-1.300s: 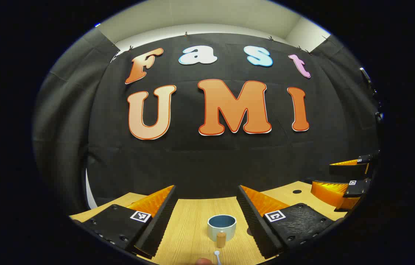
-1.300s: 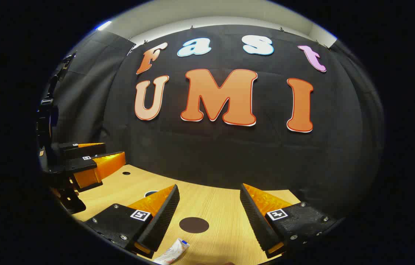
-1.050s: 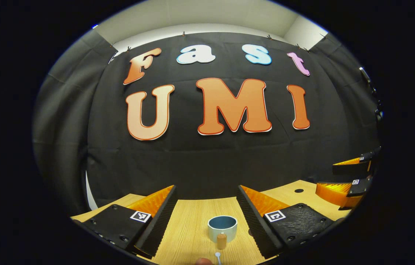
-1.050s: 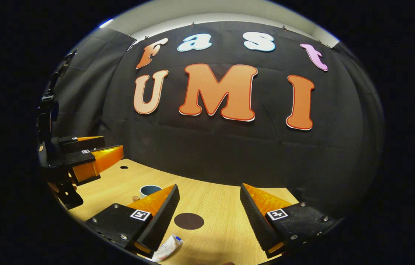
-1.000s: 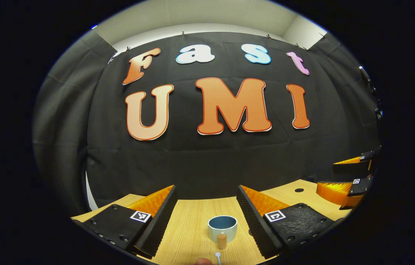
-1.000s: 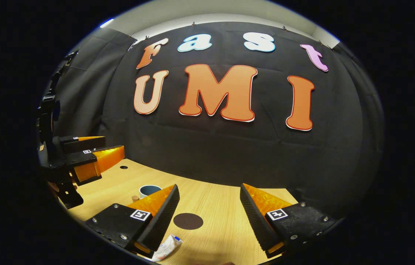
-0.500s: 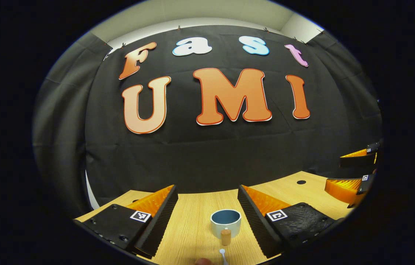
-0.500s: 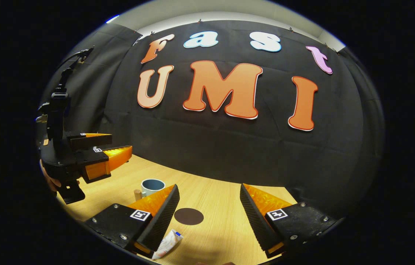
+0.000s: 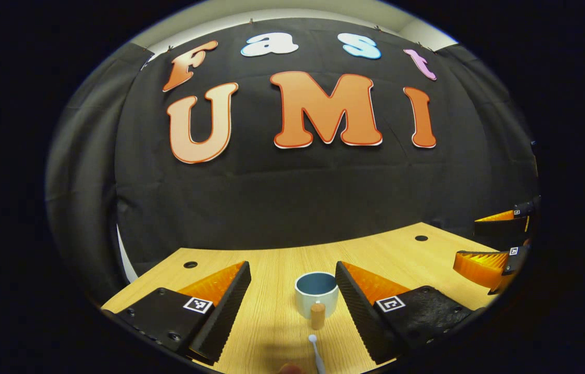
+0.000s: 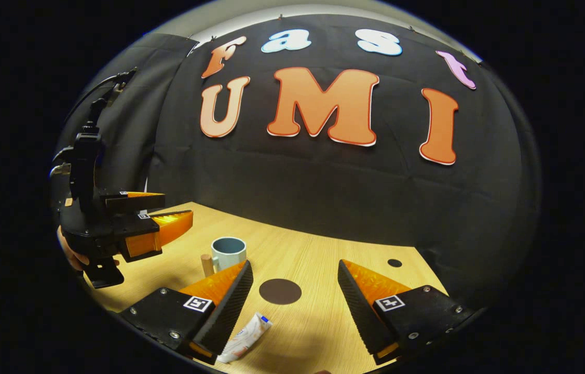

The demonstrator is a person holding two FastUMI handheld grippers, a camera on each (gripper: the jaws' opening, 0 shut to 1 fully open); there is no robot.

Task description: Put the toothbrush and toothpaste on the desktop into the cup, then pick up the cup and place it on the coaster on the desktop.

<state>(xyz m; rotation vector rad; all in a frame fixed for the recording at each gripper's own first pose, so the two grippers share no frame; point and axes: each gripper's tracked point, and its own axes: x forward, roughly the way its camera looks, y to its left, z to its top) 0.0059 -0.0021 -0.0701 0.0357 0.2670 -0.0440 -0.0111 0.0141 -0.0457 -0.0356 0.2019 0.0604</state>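
Above a pale wooden bench point(image 9: 271, 322), left hand-held gripper point(image 9: 292, 306) with fingers spread wide and gripping nothing, aimed at a mug-like cup point(image 9: 316, 294) at 12 o'clock, wooden handle toward the camera. Just below the cup, at 6 o'clock, the pale rounded tip of a toothbrush point(image 9: 315, 349), flat on the bench. In the right gripper view, right hand-held gripper point(image 10: 295, 306) likewise parted and empty, over a toothpaste point(image 10: 246, 337) tube at 7 o'clock and a dark round coaster point(image 10: 280, 291) at 12 o'clock; cup point(image 10: 228, 252) off at 10 o'clock, with the left hand-held gripper point(image 10: 160, 221) hovering farther left. Nothing in the cup yet. Toothbrush likely light, stiff and thin: best pinched across the handle. Tube probably soft and squashy: best held mid-body with gentle pressure. Cup seemingly ceramic, heavier, breakable: best taken across the wall or by the handle.
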